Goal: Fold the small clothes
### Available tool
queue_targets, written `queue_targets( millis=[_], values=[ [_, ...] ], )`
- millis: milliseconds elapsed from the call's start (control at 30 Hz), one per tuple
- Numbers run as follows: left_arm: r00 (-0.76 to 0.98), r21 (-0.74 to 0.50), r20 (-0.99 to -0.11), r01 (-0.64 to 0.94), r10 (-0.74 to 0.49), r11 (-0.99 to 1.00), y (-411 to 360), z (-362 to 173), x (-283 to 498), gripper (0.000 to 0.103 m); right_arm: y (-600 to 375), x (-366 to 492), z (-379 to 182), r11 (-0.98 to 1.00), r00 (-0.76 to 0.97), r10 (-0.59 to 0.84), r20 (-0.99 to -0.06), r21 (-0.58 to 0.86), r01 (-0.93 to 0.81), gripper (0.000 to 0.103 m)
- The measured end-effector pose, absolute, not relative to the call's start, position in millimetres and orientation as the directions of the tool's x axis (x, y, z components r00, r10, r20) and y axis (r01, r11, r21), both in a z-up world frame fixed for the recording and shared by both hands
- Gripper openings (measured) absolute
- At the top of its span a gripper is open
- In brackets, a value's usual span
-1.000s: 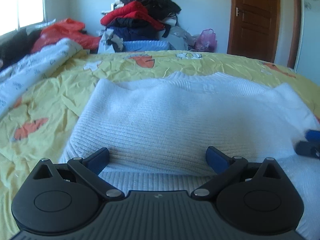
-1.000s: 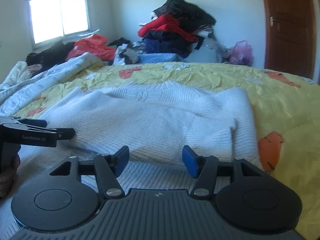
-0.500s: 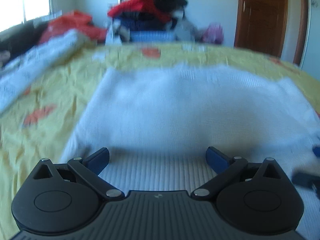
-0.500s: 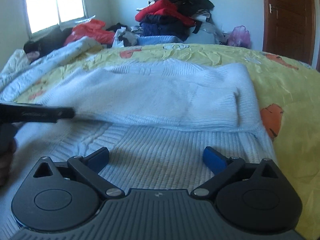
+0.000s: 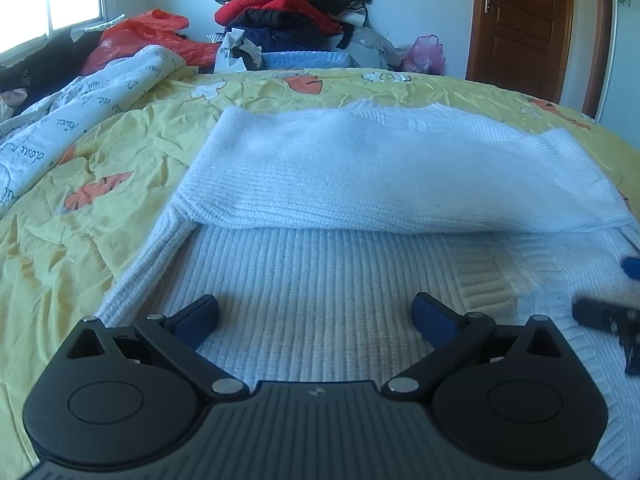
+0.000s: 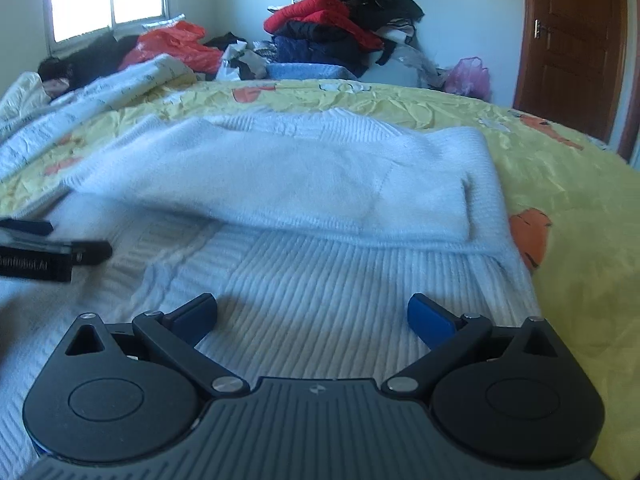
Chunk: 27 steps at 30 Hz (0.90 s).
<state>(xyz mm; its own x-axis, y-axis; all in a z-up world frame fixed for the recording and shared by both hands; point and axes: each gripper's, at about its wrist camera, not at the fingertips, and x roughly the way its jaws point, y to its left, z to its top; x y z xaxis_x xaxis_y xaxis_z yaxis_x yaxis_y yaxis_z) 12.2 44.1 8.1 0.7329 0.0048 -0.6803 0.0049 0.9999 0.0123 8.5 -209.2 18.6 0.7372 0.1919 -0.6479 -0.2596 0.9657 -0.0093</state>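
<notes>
A white knit sweater lies flat on the yellow bedsheet, its sleeves folded across the chest above the ribbed lower part. My left gripper hovers open over the ribbed hem at the sweater's left side, nothing between its blue pads. In the right wrist view the same sweater fills the middle, and my right gripper stands wide open over the hem near the right edge, holding nothing. Each gripper shows at the edge of the other's view: right gripper, left gripper.
A rumpled white printed quilt lies along the bed's left side. Piled clothes and an orange bag sit beyond the bed's far edge. A brown door stands at the right.
Both grippers drew back toward the near hem, so more ribbed fabric shows ahead of them. The right gripper's jaws spread from partly open to wide open.
</notes>
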Motion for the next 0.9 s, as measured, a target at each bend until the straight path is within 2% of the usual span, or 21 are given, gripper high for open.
queue_targets(
  millis=[633, 900],
  values=[
    [0.732, 0.012, -0.681, 0.003, 0.006, 1.000, 47, 9, -1, 0.103, -217, -59, 18, 0.980, 0.754, 0.142, -0.642, -0.015, -0.197, 0.102],
    [0.741, 0.022, -0.671, -0.011, 0.023, 1.000, 50, 10, -57, 0.103, -214, -57, 17, 0.979, 0.745, 0.141, -0.651, -0.020, -0.204, 0.101]
  ],
)
